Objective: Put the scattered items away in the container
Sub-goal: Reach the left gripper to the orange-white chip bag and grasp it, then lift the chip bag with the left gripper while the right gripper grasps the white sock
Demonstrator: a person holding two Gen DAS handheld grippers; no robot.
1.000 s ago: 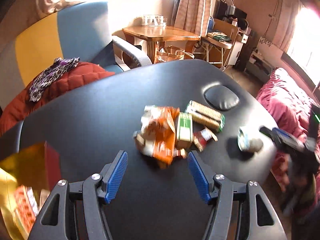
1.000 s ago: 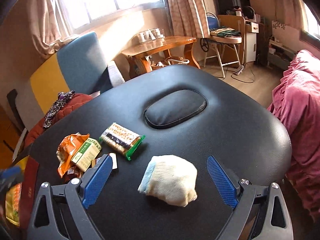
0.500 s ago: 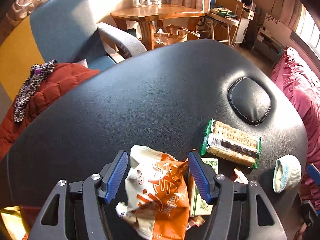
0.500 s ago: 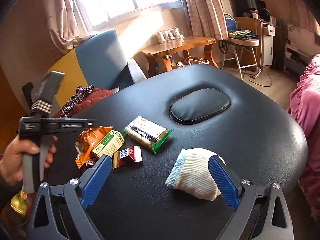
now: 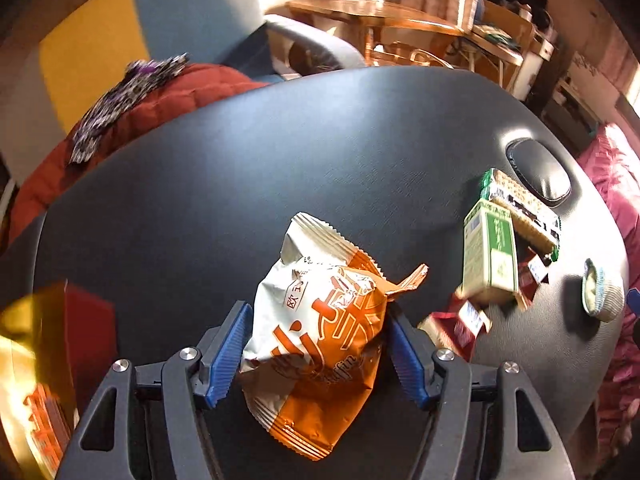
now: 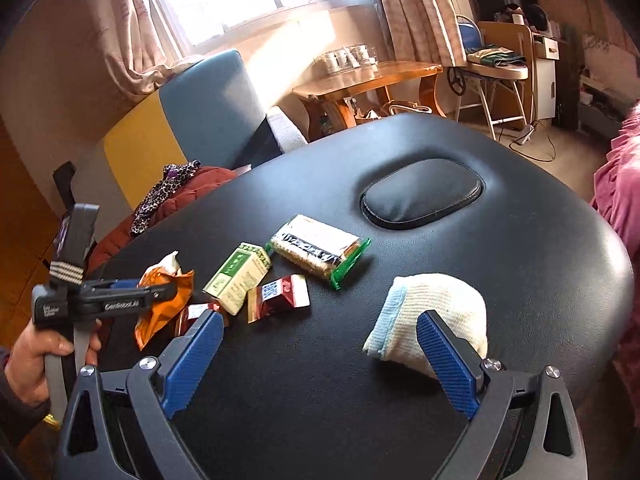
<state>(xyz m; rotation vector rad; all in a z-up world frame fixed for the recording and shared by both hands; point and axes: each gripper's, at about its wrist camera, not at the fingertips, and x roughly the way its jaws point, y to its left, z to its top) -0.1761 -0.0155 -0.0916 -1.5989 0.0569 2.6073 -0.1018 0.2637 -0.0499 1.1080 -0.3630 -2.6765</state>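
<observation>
The left gripper [image 5: 316, 354] squeezed an orange snack bag [image 5: 320, 344], maybe reading "Muffin"; the right gripper [image 6: 320, 356] gaped wide, holding nothing.

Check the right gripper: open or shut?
Open. The right gripper has its blue pads spread wide above the black table, with nothing between them; the rolled sock lies just beyond its right pad.

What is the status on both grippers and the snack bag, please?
Left gripper shut on orange snack bag. Right gripper open, empty, by rolled sock. Nothing in the way.
</observation>
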